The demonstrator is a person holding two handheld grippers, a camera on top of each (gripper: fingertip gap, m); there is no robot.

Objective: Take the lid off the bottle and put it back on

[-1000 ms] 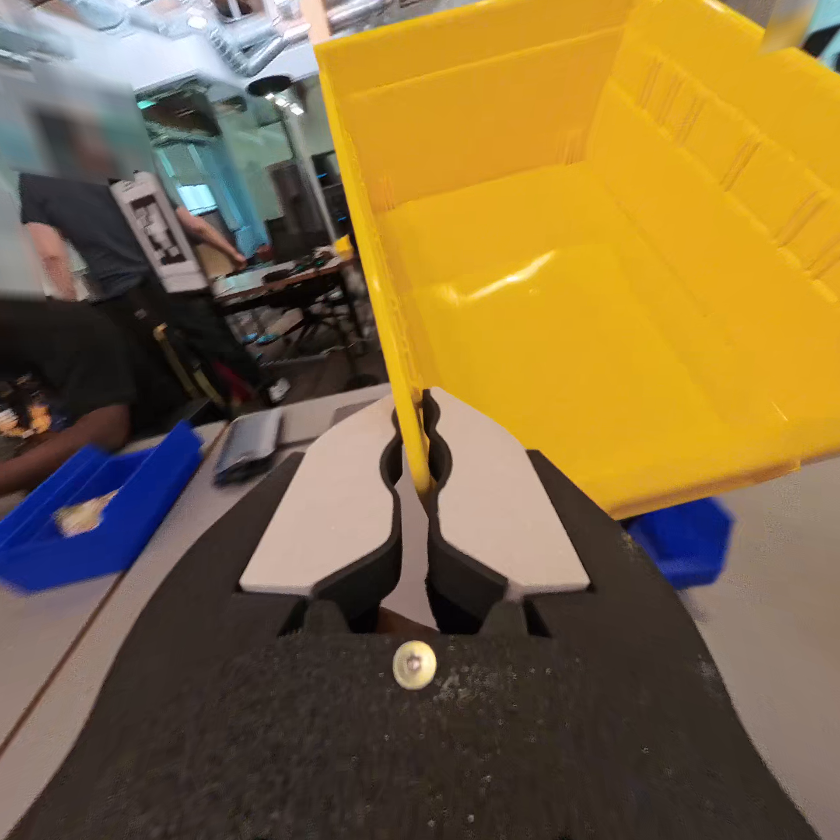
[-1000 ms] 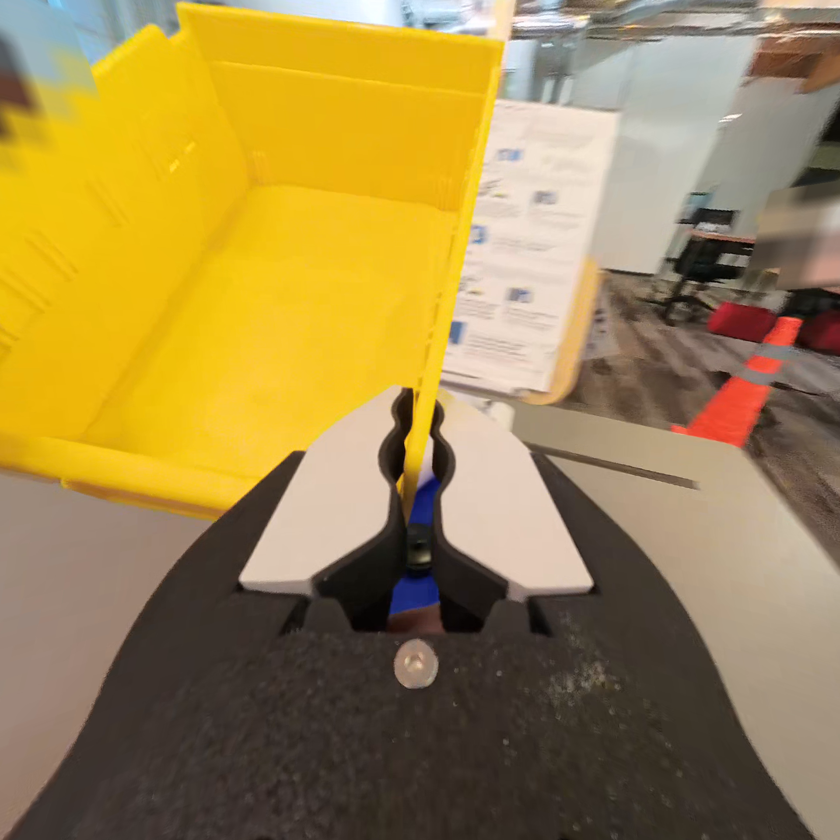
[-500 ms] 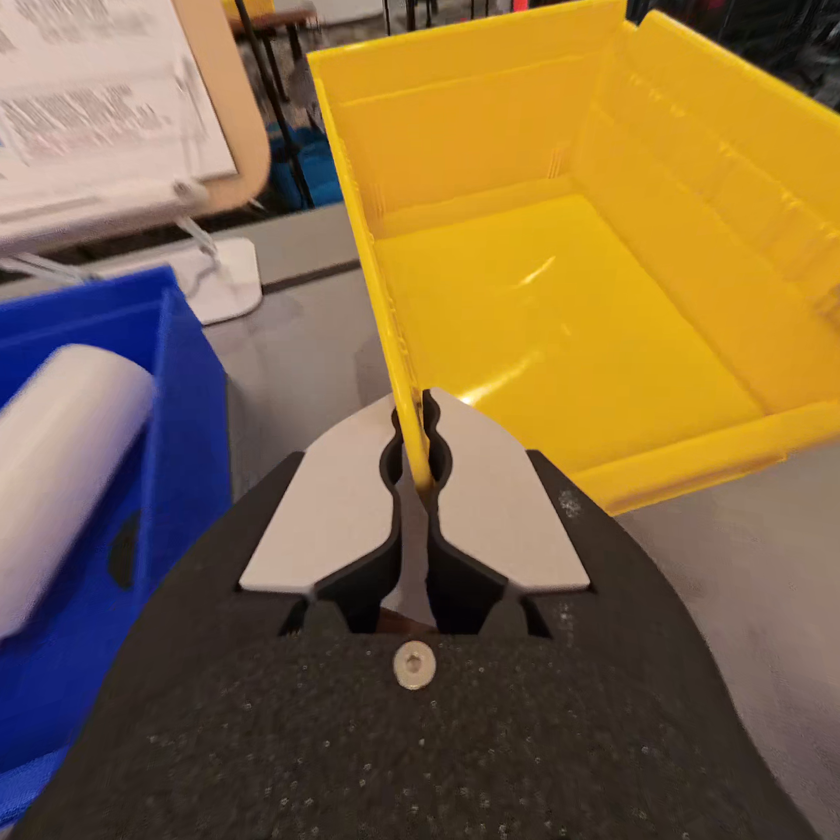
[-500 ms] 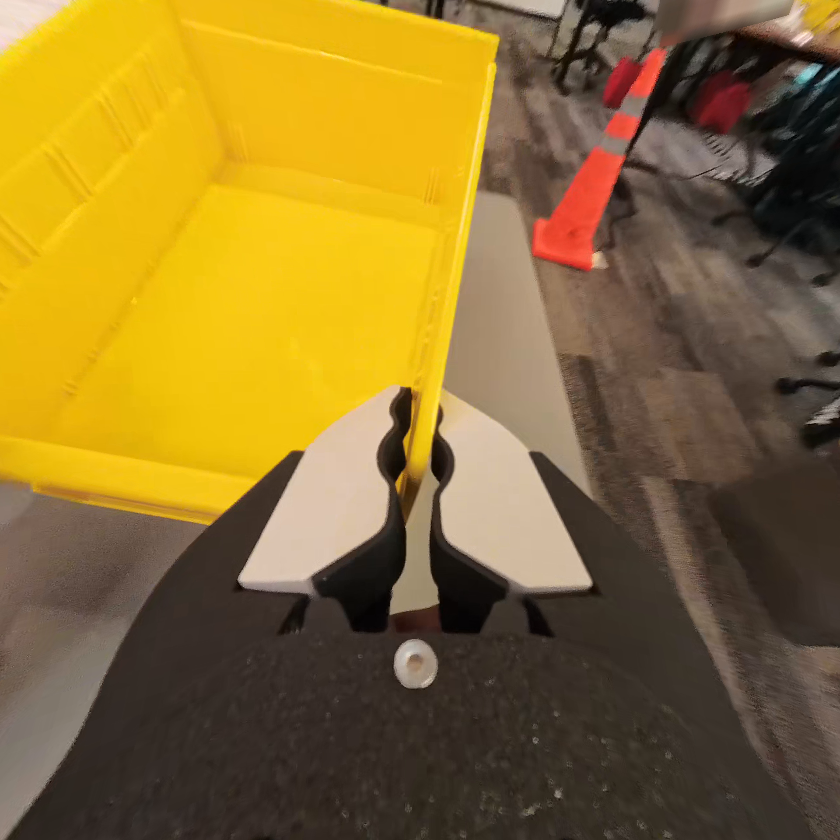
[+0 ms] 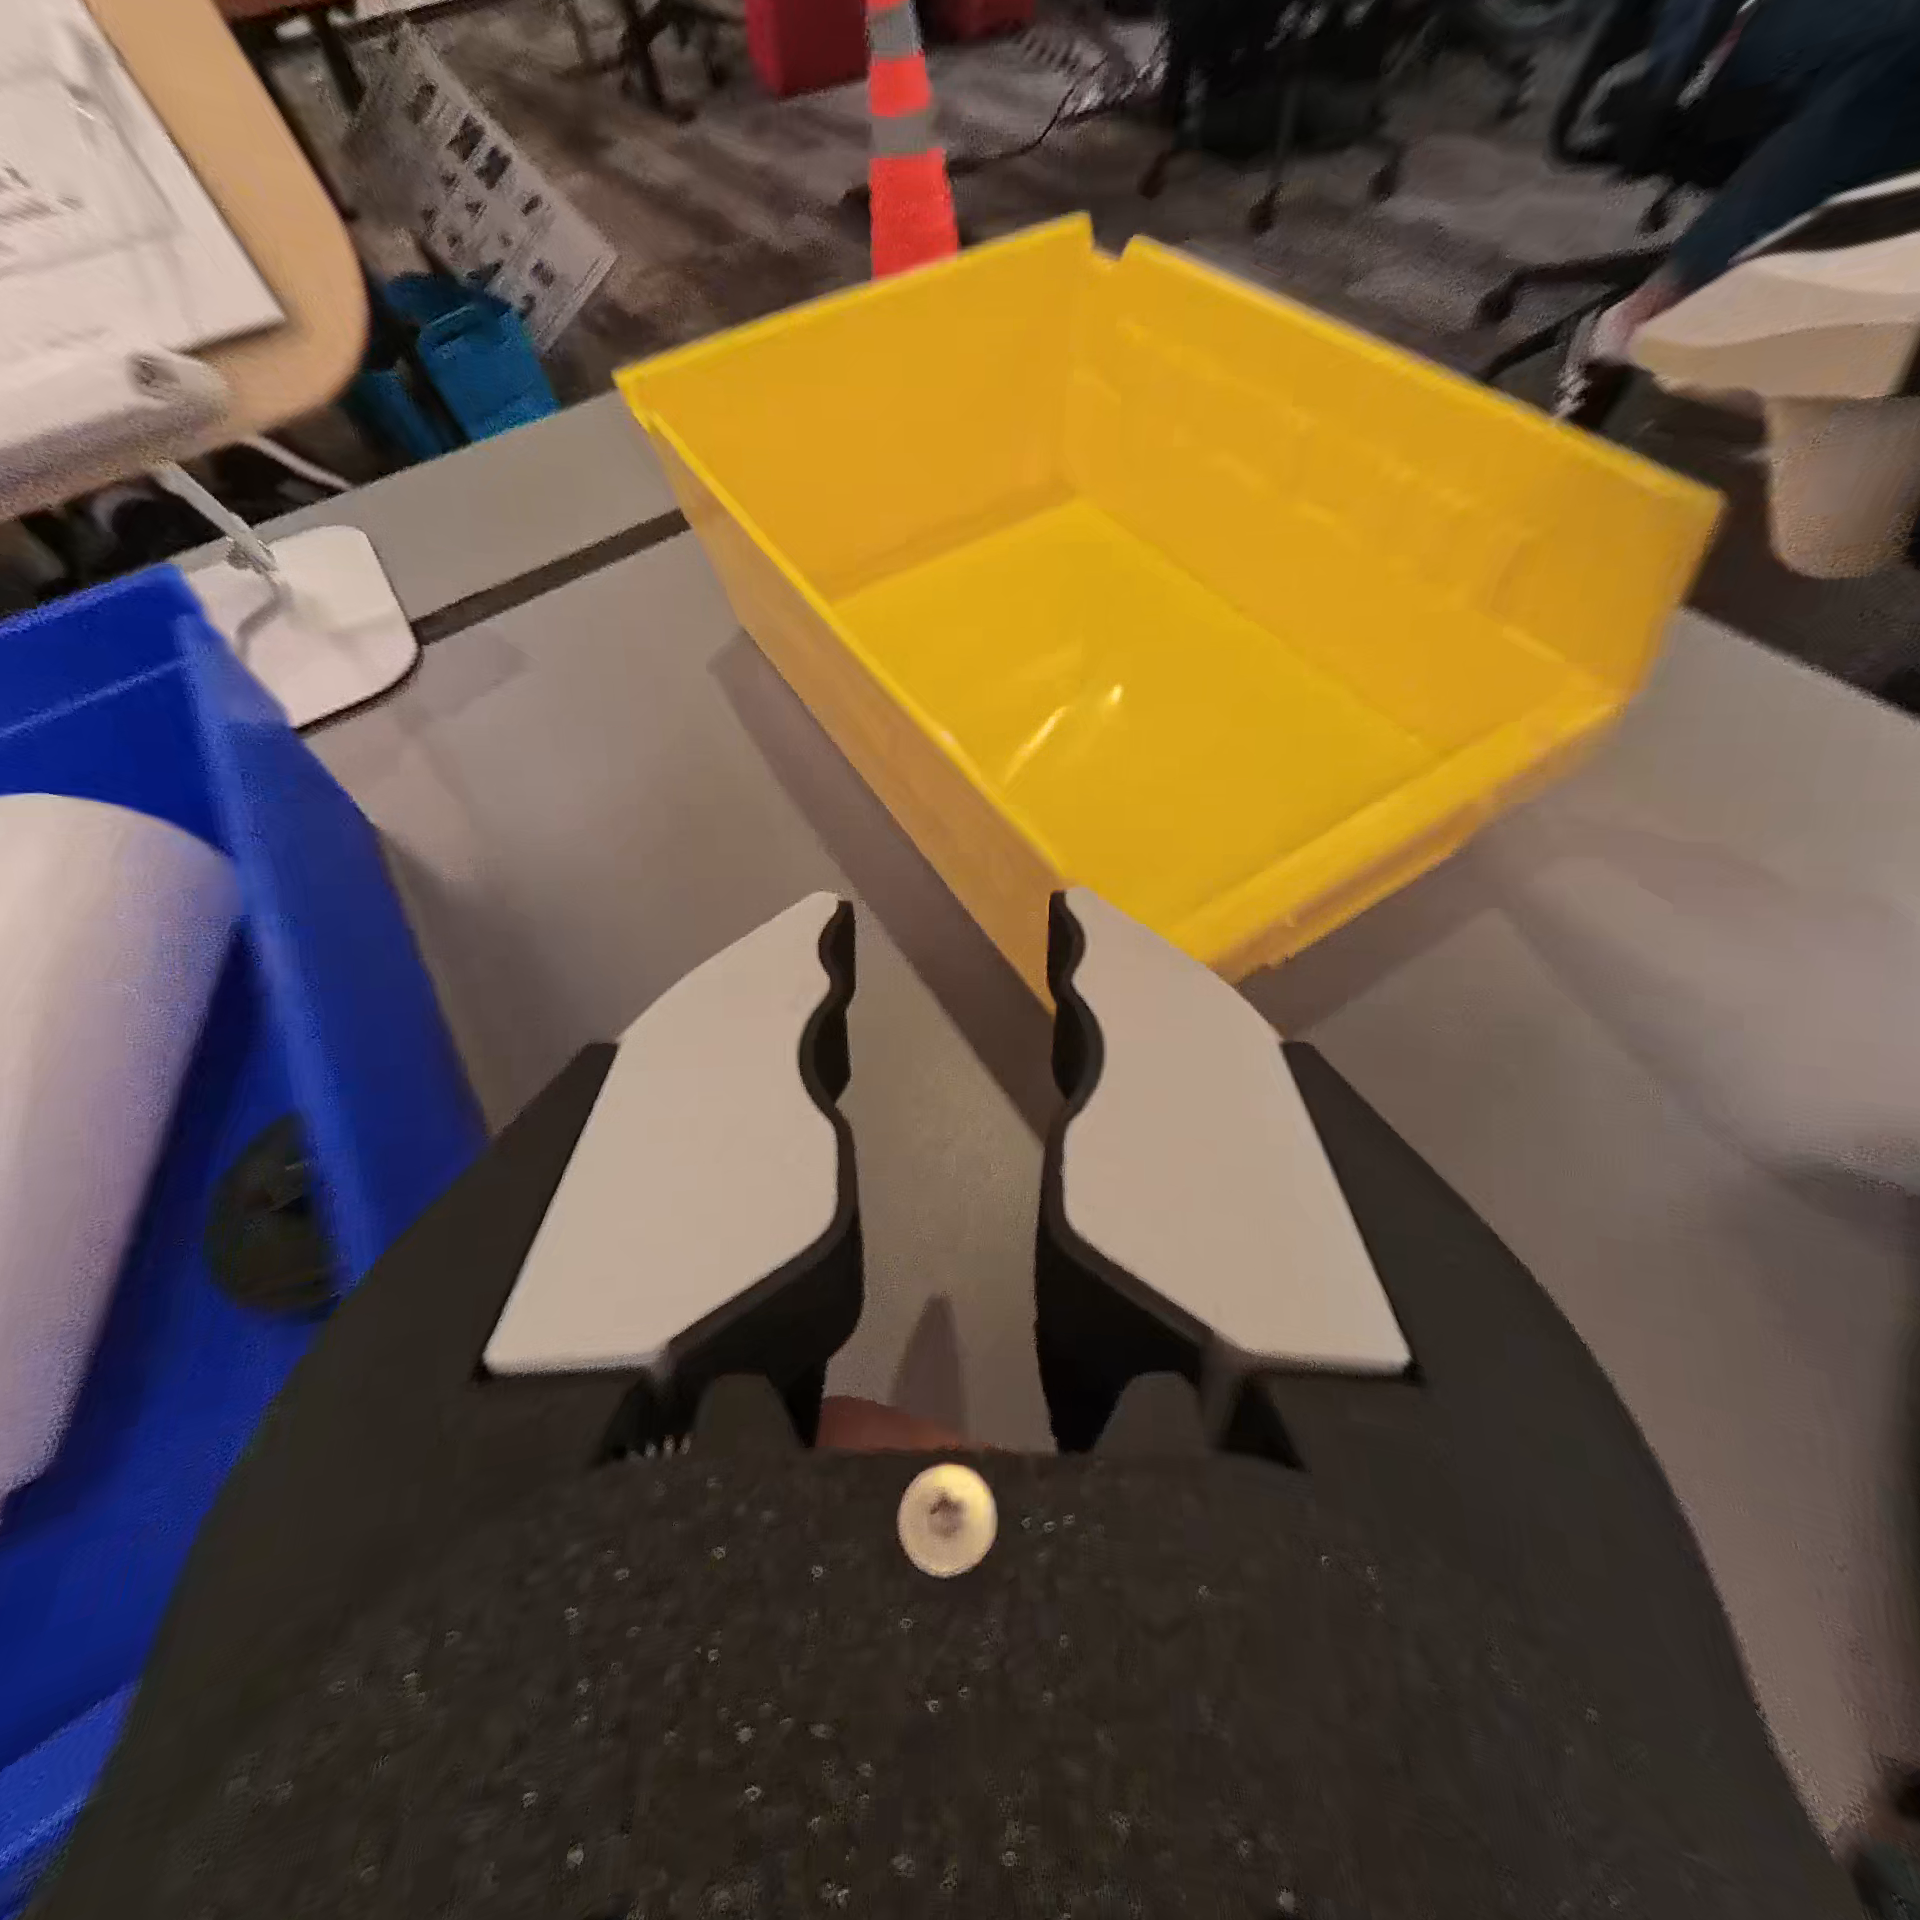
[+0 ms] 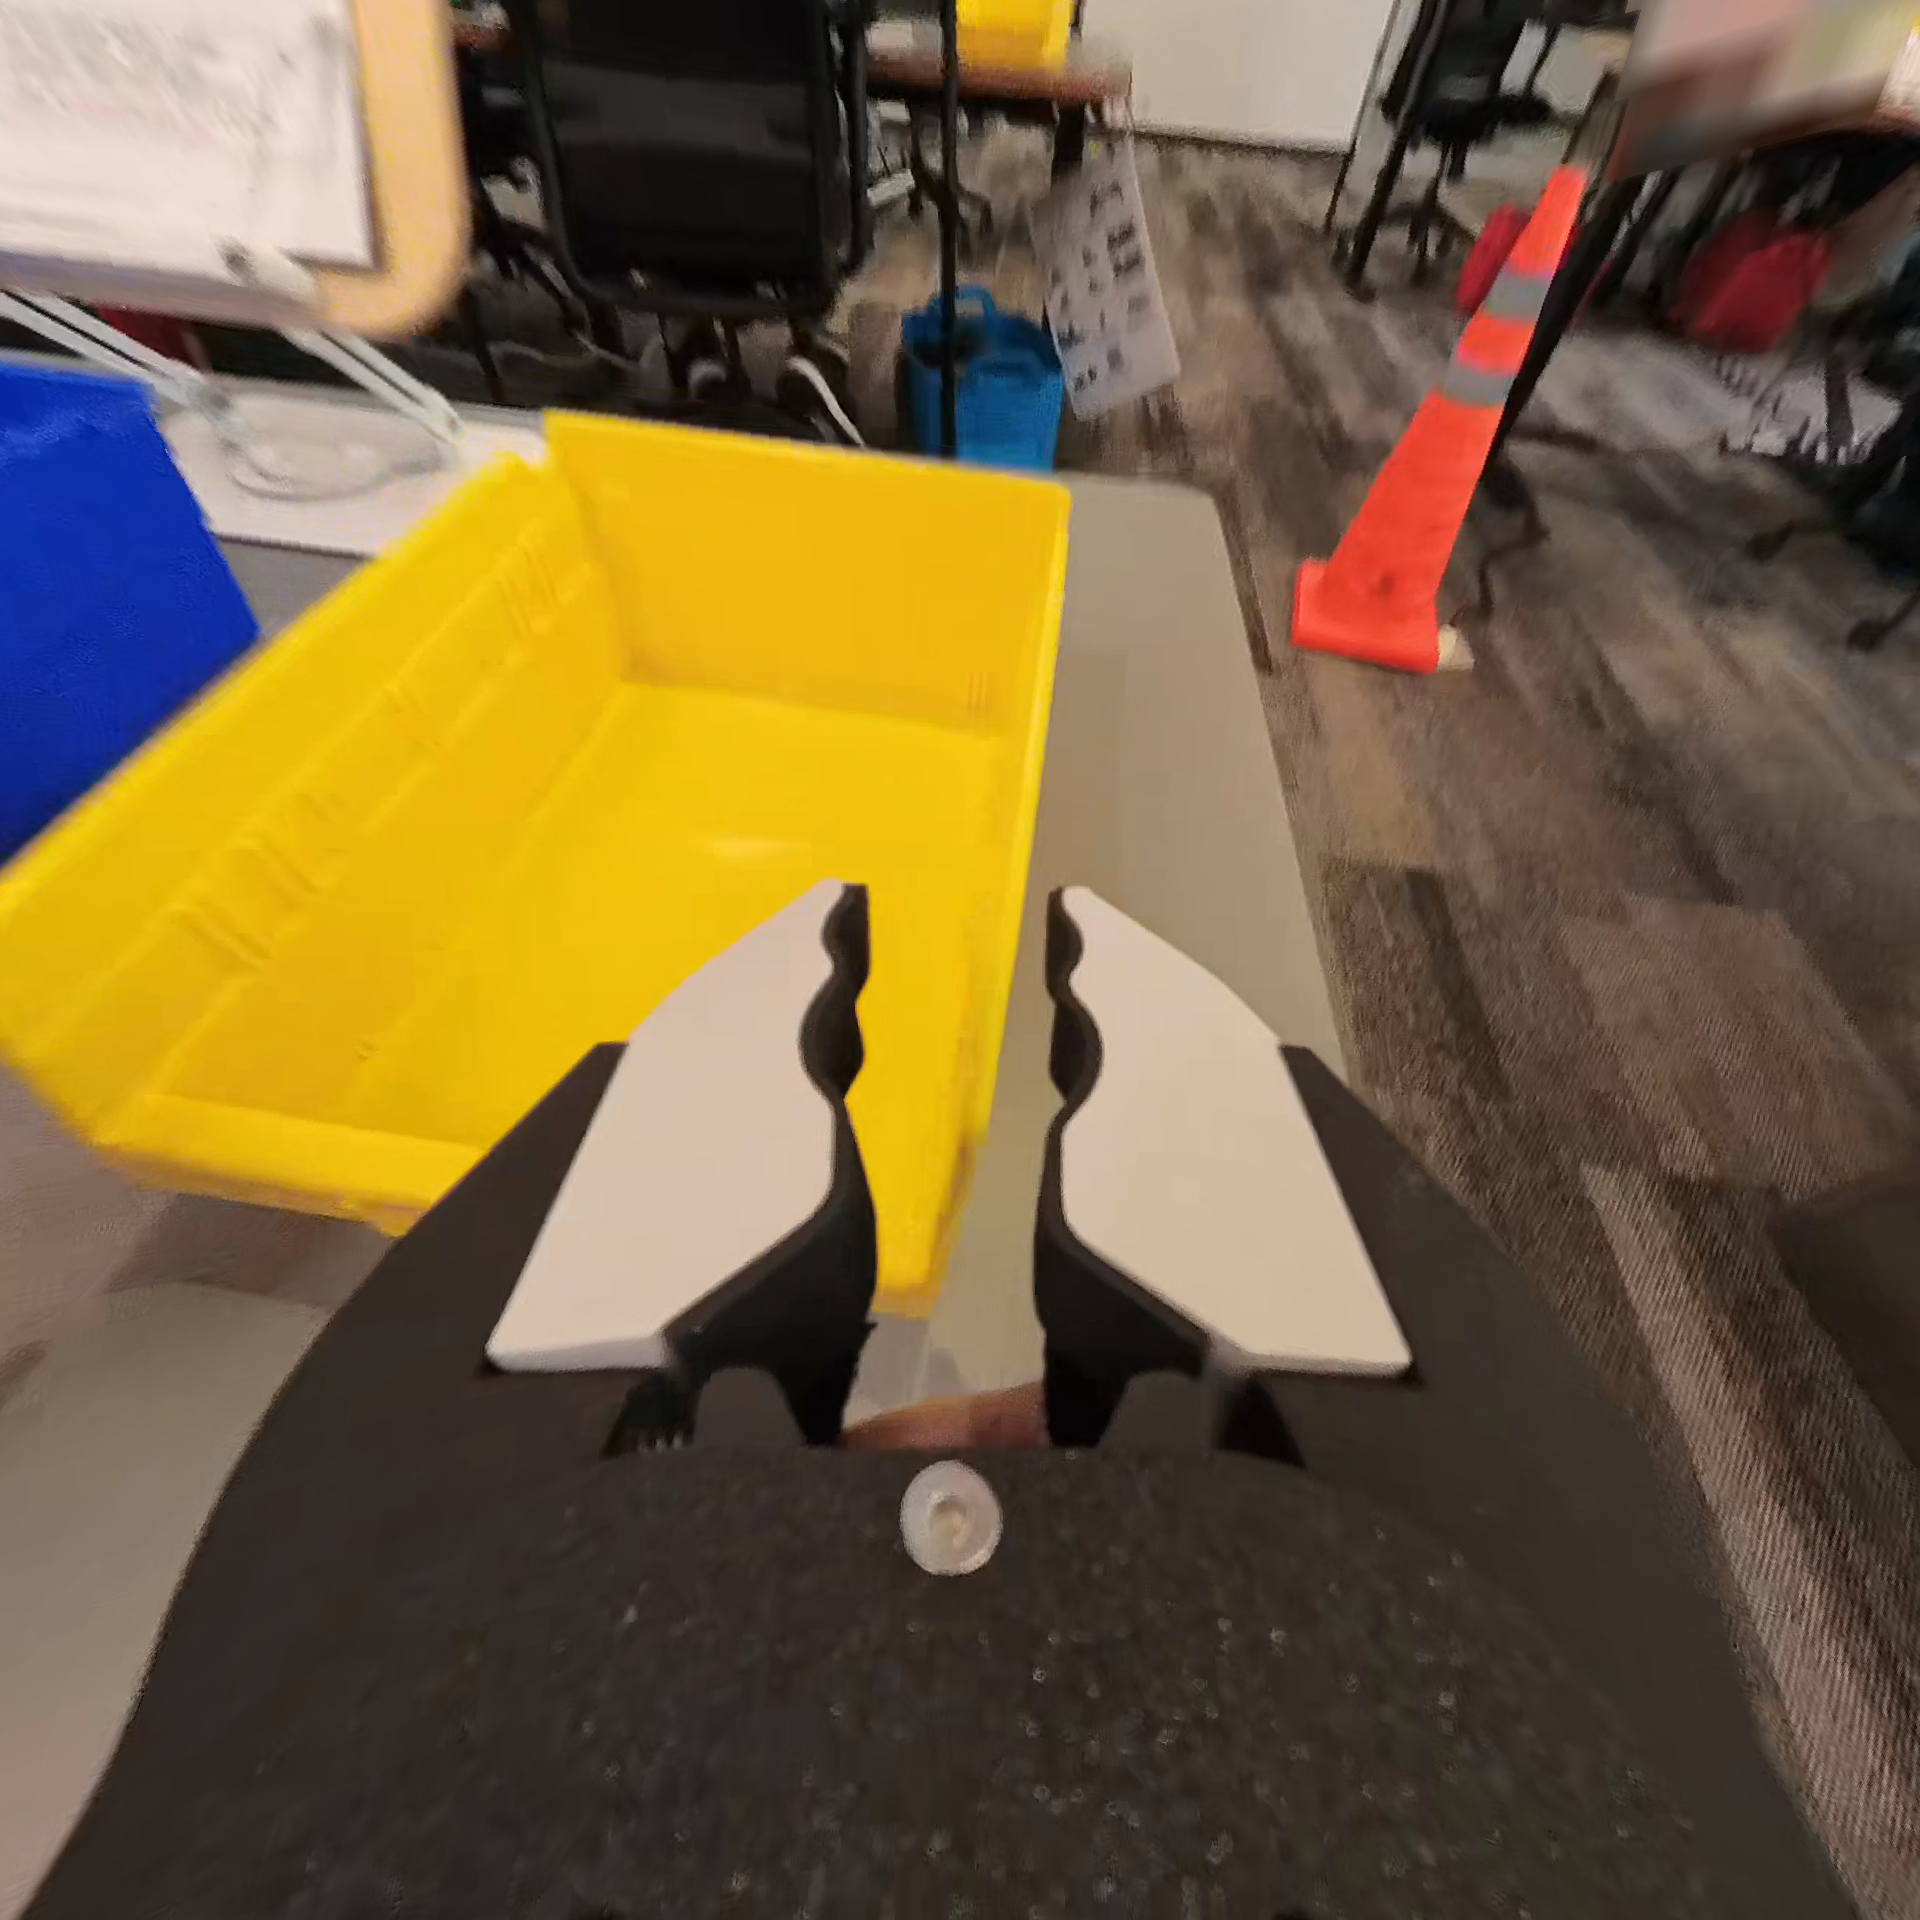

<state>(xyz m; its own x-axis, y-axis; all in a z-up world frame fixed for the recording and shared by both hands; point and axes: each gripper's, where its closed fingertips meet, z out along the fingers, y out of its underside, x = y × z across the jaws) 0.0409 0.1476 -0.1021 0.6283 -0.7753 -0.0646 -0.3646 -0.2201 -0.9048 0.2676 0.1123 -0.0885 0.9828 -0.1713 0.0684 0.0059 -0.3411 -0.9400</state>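
Note:
No bottle or lid shows clearly. A blurred white cylinder point(image 5: 94, 1091) lies in a blue bin point(image 5: 301, 935) at the left of the left wrist view; I cannot tell what it is. My left gripper point(image 5: 948, 935) is open and empty, just short of the near left corner of a yellow bin point(image 5: 883, 416). My right gripper point(image 6: 951, 914) is open and empty, over the near right corner of the same yellow bin point(image 6: 810, 561). The yellow bin is empty and stands on the grey table point(image 5: 582, 779).
The table point(image 6: 1143, 727) ends just right of the yellow bin, with floor beyond. An orange cone point(image 6: 1434, 468) stands on the floor. The blue bin point(image 6: 94, 603) sits left of the yellow one. A white stand base point(image 5: 312, 623) and a board are at the back left.
Both grippers were shut on the yellow bin's side walls and held it tilted in the air. Now the bin stands on the table, and both grippers have opened and drawn back.

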